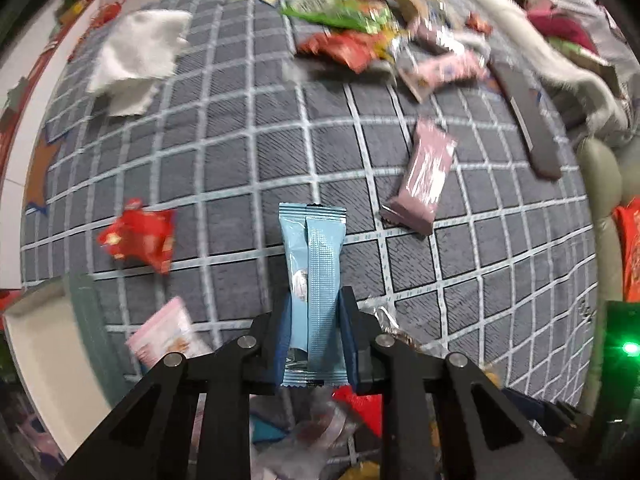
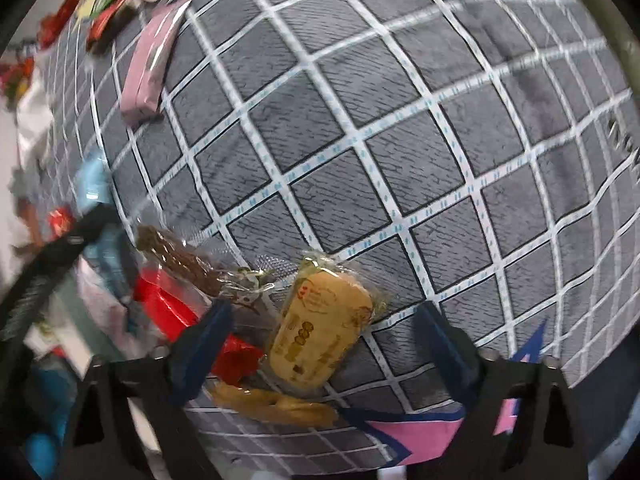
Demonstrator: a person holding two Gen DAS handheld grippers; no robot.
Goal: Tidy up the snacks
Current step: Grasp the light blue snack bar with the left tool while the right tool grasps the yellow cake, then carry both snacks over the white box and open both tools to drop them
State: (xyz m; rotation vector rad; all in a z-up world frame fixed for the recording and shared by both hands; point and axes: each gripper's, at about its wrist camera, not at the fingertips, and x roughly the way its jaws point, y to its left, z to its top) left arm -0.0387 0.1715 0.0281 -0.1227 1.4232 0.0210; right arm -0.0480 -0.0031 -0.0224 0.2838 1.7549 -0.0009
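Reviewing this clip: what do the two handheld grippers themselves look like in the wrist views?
Both match. The left gripper and the right gripper each have a matte black linkage frame with triangular cut-outs and round silver pivot pins, ending in two dark blue, wedge-shaped fingers. No cables, markings, hands or sleeves show in either view.

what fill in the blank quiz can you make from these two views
1. The left gripper is shut on a light ____ packet.
2. The checked cloth under the snacks is ____ with white lines.
3. Between the right gripper's open fingers lies a clear-wrapped ____ biscuit.

Missing: blue; grey; yellow
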